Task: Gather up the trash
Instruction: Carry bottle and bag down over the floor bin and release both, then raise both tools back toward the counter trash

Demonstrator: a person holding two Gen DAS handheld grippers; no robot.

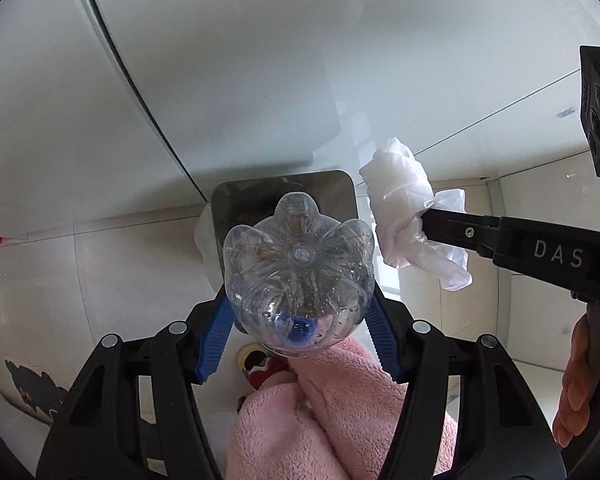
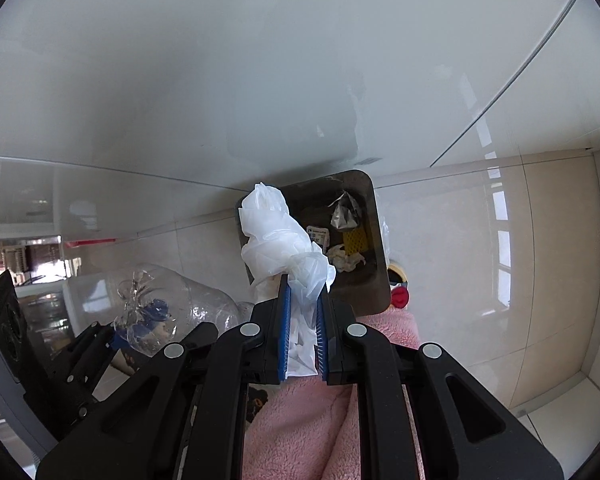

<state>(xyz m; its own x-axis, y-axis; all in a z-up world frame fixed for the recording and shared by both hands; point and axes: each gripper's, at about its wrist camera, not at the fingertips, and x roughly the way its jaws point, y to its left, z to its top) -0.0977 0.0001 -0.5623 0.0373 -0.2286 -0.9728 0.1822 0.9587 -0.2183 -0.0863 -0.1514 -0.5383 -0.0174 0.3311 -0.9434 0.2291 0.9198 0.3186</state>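
Observation:
A clear plastic bottle with a blue cap is clamped between the blue pads of my left gripper, its base pointing away from the camera, just above an open metal bin on the floor. My right gripper is shut on a crumpled white plastic bag, which hangs over the bin. Inside the bin lie a silver wrapper, a yellow scrap and a crumpled tissue. The left wrist view shows the bag beside the bottle, at the tip of the right gripper. The right wrist view shows the bottle at lower left.
The bin stands against a white cabinet front on glossy beige floor tiles. Pink fleece clothing fills the near foreground, with a red and yellow slipper by the bin. A person's hand grips the right tool's handle.

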